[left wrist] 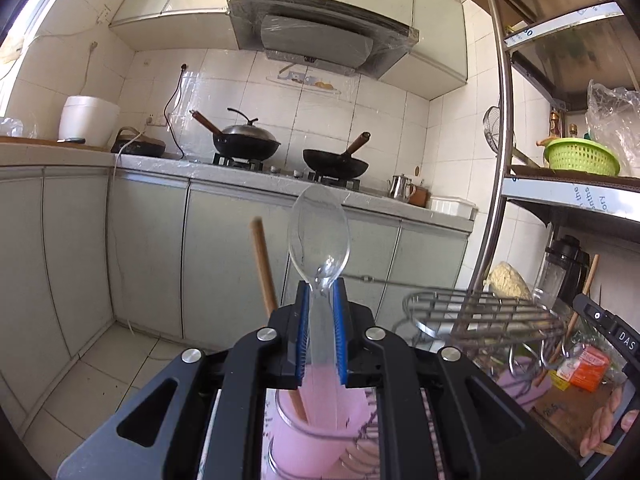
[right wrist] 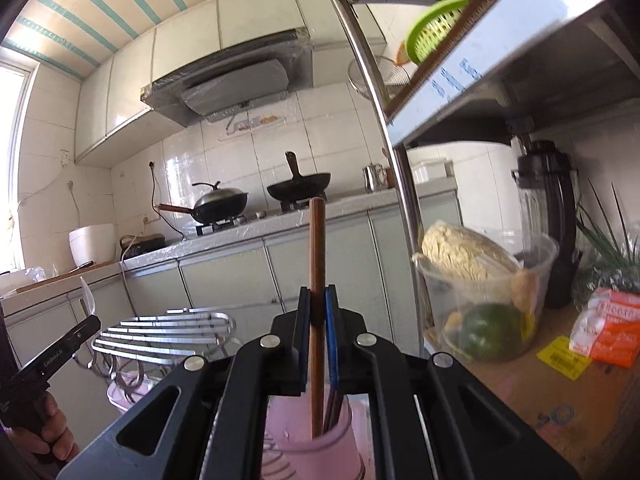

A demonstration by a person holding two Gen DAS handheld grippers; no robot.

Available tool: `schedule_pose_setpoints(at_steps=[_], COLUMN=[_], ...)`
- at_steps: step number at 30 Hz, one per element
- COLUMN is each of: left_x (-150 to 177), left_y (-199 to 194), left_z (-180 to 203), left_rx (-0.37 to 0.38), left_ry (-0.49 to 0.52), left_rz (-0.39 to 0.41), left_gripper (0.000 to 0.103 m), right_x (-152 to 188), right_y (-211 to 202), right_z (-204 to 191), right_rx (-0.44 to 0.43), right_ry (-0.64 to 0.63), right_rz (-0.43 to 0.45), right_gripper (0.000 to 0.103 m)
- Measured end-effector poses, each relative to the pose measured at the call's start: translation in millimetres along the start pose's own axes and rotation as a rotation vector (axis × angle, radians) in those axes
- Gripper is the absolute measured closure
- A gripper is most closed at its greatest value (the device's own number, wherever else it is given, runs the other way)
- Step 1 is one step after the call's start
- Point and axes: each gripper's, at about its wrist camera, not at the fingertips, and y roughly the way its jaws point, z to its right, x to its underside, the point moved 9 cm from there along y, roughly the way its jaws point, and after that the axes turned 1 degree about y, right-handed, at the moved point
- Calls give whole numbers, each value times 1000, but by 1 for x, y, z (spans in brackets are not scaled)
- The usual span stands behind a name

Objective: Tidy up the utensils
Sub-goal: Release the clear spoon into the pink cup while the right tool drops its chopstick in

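My left gripper point(left wrist: 322, 292) is shut on the neck of a clear plastic spoon point(left wrist: 319, 232). The spoon stands upright, bowl up, with its handle reaching down into a pink cup point(left wrist: 312, 440). One wooden chopstick point(left wrist: 262, 264) leans in that cup to the left of the spoon. My right gripper point(right wrist: 318, 296) is shut on a brown wooden chopstick point(right wrist: 317, 248), also upright. Its lower end sits in a pink cup point(right wrist: 316, 436) beside other chopsticks. The left gripper point(right wrist: 90, 322), held by a hand, shows at the left edge of the right wrist view.
A wire dish rack point(left wrist: 480, 316) stands by the cups on a wooden shelf board point(right wrist: 560, 392). A steel shelf post point(right wrist: 400, 184) rises close on the right. Beyond it are a plastic tub of food point(right wrist: 484, 292), a blender point(right wrist: 548, 220) and an orange packet point(right wrist: 608, 332).
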Motion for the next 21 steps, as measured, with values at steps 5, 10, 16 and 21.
schedule_pose_setpoints(at_steps=[5,10,16,21], left_x=[21,37,47,45], left_y=[-10,1,20,27], left_z=[-10,-22,-31,-29], left_rx=[-29,-34,-27,-25], left_ry=[-37,-100,-154,-152], left_rz=[-56,-142,-223,-245], left_gripper=[92,92,92,92], right_x=[17,18,8,0], right_y=[-6,-5,18,51], right_z=[7,11,14,12], right_rx=[8,7,-8,-45], right_ry=[32,65,93,85], right_rz=[-64,-98,-167,-271], right_gripper=[96,96,96,96])
